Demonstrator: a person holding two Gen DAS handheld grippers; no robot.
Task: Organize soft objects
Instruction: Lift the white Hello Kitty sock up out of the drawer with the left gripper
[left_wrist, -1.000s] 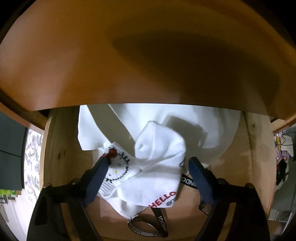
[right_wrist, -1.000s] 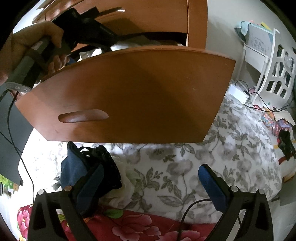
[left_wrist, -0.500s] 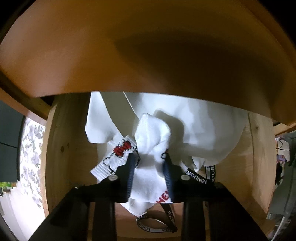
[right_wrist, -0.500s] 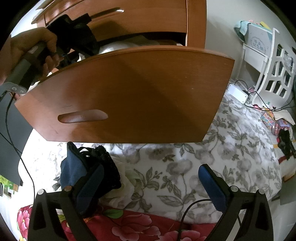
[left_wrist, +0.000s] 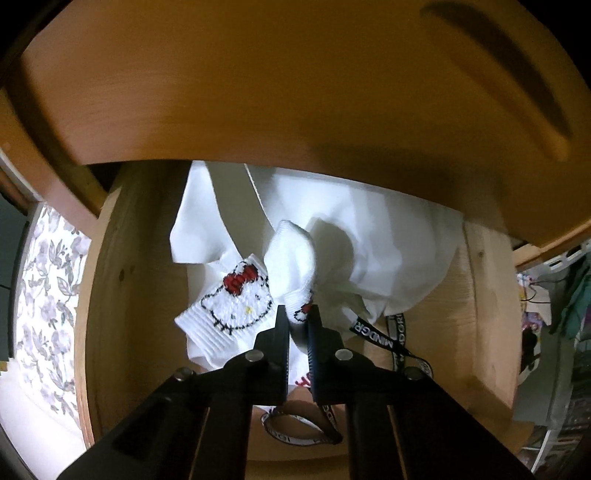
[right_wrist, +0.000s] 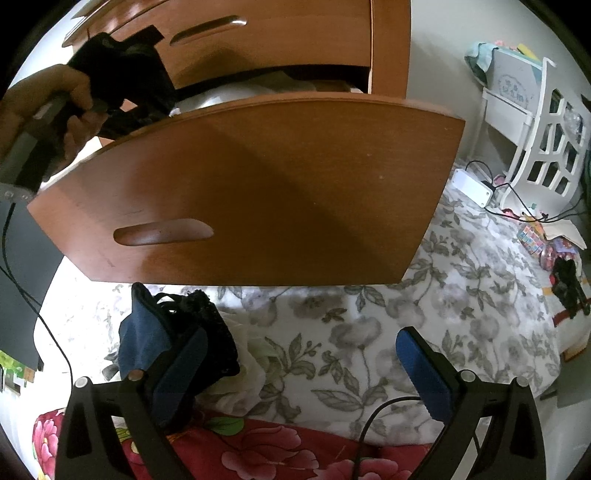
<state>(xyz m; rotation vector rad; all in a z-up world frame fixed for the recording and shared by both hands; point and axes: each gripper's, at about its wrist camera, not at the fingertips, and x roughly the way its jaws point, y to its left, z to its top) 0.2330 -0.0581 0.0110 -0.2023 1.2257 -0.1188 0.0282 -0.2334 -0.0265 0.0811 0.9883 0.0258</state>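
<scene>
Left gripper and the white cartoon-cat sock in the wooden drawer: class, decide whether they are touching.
Touching. The left wrist view shows the left gripper with its jaws closing on a fold of the white cartoon-cat sock, fabric pinched between them.

drawer (right_wrist: 258, 184) open | right gripper (right_wrist: 299, 369) jaws apart | dark clothes (right_wrist: 173, 332), maybe socks

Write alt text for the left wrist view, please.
The left gripper, jaws closing, pinches a white sock inside an open wooden drawer. A cat-face sock, white cloth and a black lanyard lie beside it.
</scene>
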